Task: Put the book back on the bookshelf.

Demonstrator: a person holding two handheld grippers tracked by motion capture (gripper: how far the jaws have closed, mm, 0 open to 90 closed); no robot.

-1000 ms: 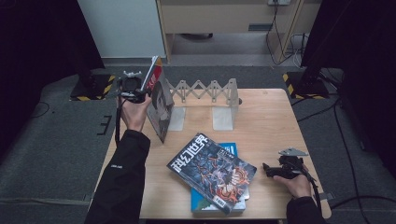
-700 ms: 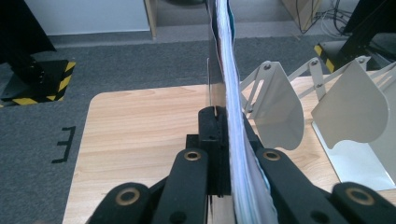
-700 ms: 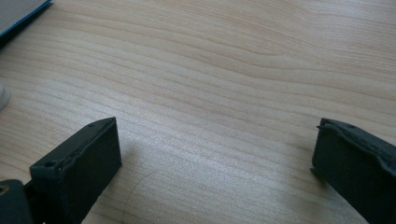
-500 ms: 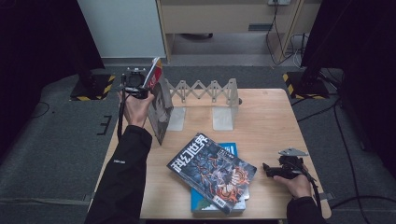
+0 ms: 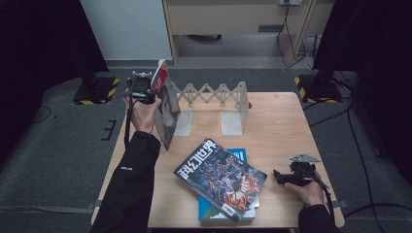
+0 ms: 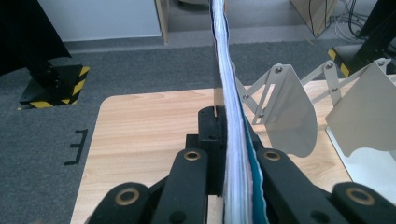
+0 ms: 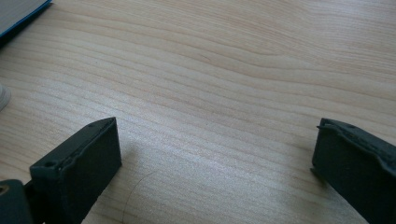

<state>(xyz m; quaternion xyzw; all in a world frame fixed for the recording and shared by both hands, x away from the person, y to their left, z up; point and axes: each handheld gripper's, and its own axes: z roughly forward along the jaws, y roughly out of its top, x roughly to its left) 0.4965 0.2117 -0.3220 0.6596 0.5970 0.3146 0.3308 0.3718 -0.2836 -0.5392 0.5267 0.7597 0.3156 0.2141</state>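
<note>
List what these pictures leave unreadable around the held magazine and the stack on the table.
- Held magazine: the left gripper view has it edge-on, cover unseen; the left gripper is clamped on it.
- Blue book: in the high view the sci-fi magazine covers most of it.
- Magazine's lower edge: in the high view, too small to tell whether it touches the table.

From above your side of the table point(image 5: 272, 121), the high view looks forward and down, taking in the whole top and the floor beyond. Your left gripper view rides low and close, facing along its jaws at the magazine point(image 6: 229, 93) edge, with the accordion bookstand point(image 6: 289, 107) beyond; the high view shares both. Your right gripper view sits very near the bare wood, angled down at it.
</note>
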